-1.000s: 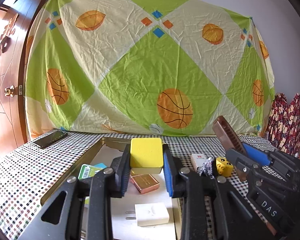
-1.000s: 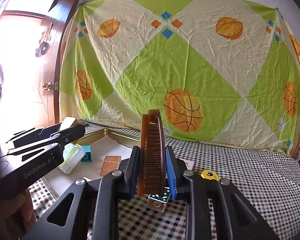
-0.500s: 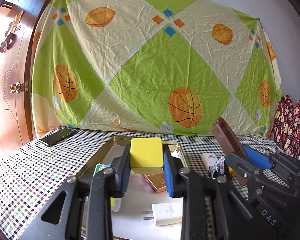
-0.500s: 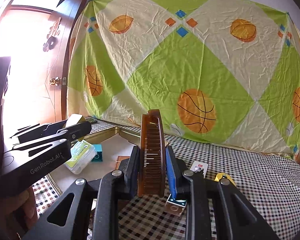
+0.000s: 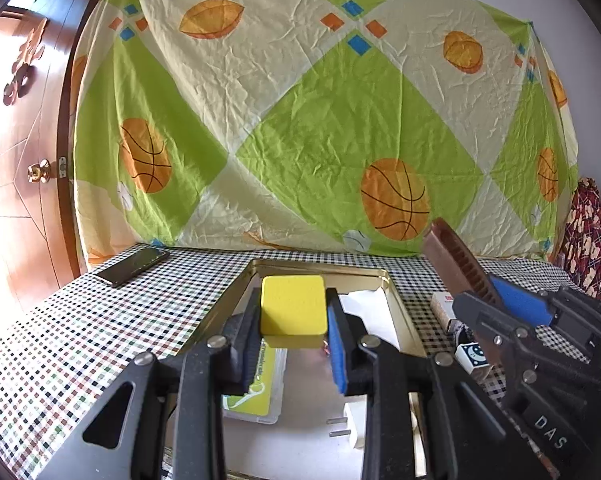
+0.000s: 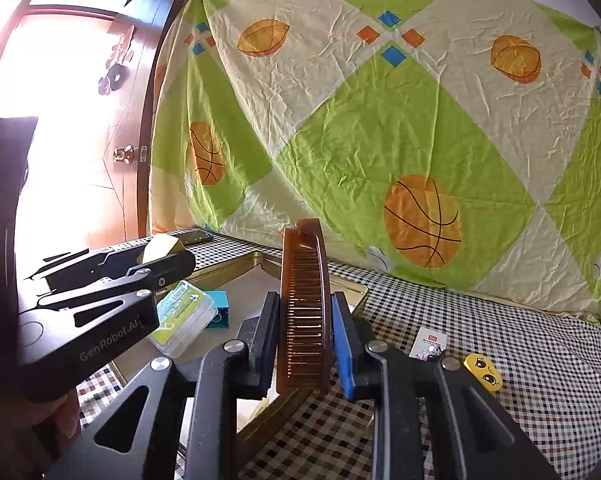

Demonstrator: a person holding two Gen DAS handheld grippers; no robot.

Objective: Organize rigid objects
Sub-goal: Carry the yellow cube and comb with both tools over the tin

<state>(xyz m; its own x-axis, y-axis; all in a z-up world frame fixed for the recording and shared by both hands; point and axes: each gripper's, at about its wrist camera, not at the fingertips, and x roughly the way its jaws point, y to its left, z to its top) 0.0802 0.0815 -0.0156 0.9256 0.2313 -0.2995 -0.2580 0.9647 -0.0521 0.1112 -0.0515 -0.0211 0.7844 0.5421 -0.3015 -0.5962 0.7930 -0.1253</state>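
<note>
A yellow rectangular box sits pinched between the pads of the left gripper, held clear above the gold-rimmed tray on the checked tablecloth. Below it on the tray floor lie a clear case with a green label and a white plug adapter; open floor shows beyond the box toward the tray's far wall, so the drop looks to be down and slightly forward. Just to the side, the right gripper clamps a brown comb upright, its long axis running up and away from the jaws, spine arching to the right. That gripper hangs over the tray's near right rim, with the tray lying to its left. The left hand is judged the nearer of the two to a free spot. A yellow face die and a small card rest on the cloth outside the tray, and a phone lies far left.
</note>
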